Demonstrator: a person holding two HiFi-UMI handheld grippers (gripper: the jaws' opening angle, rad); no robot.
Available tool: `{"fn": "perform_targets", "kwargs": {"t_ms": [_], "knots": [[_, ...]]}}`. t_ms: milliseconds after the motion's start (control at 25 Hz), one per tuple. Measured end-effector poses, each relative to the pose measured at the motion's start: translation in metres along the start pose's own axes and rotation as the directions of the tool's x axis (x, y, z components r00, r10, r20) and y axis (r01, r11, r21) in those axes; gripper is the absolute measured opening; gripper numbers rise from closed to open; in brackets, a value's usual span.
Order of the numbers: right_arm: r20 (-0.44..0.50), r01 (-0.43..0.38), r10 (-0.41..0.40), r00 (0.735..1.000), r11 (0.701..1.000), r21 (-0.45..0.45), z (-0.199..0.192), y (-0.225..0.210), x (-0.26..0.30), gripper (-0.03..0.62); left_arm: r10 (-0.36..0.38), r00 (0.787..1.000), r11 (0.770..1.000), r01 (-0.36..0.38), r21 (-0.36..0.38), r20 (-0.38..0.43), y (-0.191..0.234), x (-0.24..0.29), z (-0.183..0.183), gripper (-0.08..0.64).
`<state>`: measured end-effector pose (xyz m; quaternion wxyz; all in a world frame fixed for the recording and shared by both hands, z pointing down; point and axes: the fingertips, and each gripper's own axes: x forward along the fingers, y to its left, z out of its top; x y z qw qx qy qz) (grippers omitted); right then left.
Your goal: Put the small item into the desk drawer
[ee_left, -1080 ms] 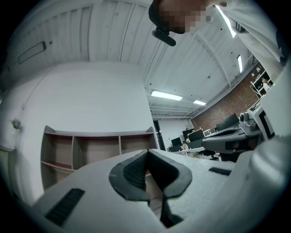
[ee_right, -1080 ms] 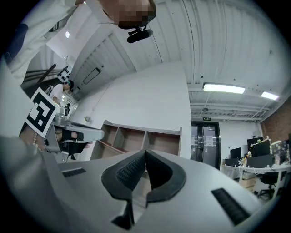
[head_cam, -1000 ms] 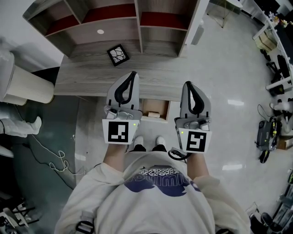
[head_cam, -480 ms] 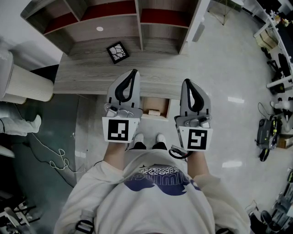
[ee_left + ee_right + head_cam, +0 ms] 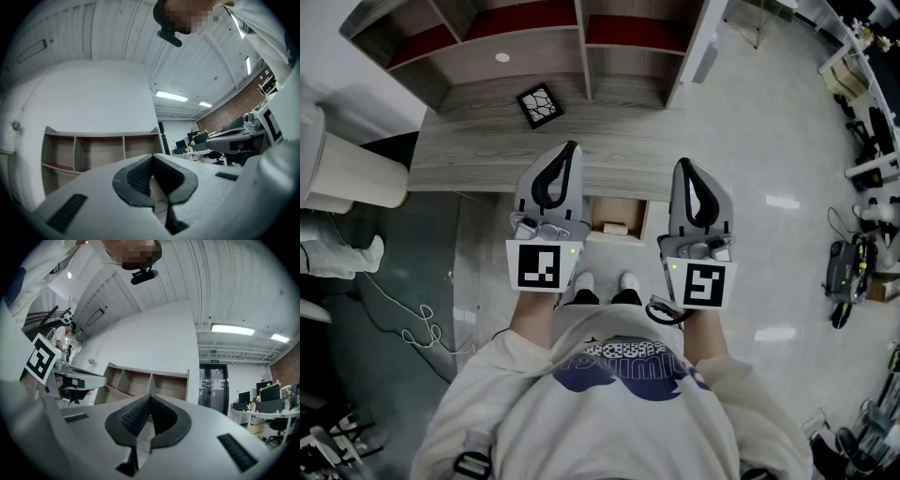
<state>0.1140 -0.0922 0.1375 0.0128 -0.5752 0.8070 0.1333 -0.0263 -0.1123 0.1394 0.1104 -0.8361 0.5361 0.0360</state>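
The small item (image 5: 540, 103), a black square piece with a white web pattern, lies on the grey wooden desk (image 5: 469, 150) in front of the shelf unit. The open drawer (image 5: 630, 223) shows under the desk's front edge, between my two grippers, with a pale small block (image 5: 611, 228) inside. My left gripper (image 5: 570, 150) is shut and empty, its tip over the desk's front part, below and right of the item. My right gripper (image 5: 684, 169) is also shut and empty, right of the drawer. In the gripper views, both the left gripper (image 5: 152, 157) and the right gripper (image 5: 150, 397) point at the shelves with their tips together.
The shelf unit (image 5: 581, 42) with open compartments stands at the back of the desk. A pale cylinder (image 5: 352, 173) is left of the desk, and cables (image 5: 412, 328) lie on the floor. The person's feet (image 5: 602, 283) stand before the drawer. Office clutter (image 5: 853, 272) lines the right.
Both grippers stay side by side, shut and empty. The view has drifted slightly and a little less of the drawer shows between them.
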Motion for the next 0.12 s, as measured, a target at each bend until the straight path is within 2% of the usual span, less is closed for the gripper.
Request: {"fn": "perform_targets", "kwargs": {"t_ms": [120], "knots": [[0.003, 0.000, 0.000, 1.000, 1.000, -0.004, 0.0001, 0.0013, -0.0001, -0.002, 0.002, 1.000, 1.000, -0.002, 0.000, 0.001, 0.0016, -0.0016, -0.0007, 0.008]]}}
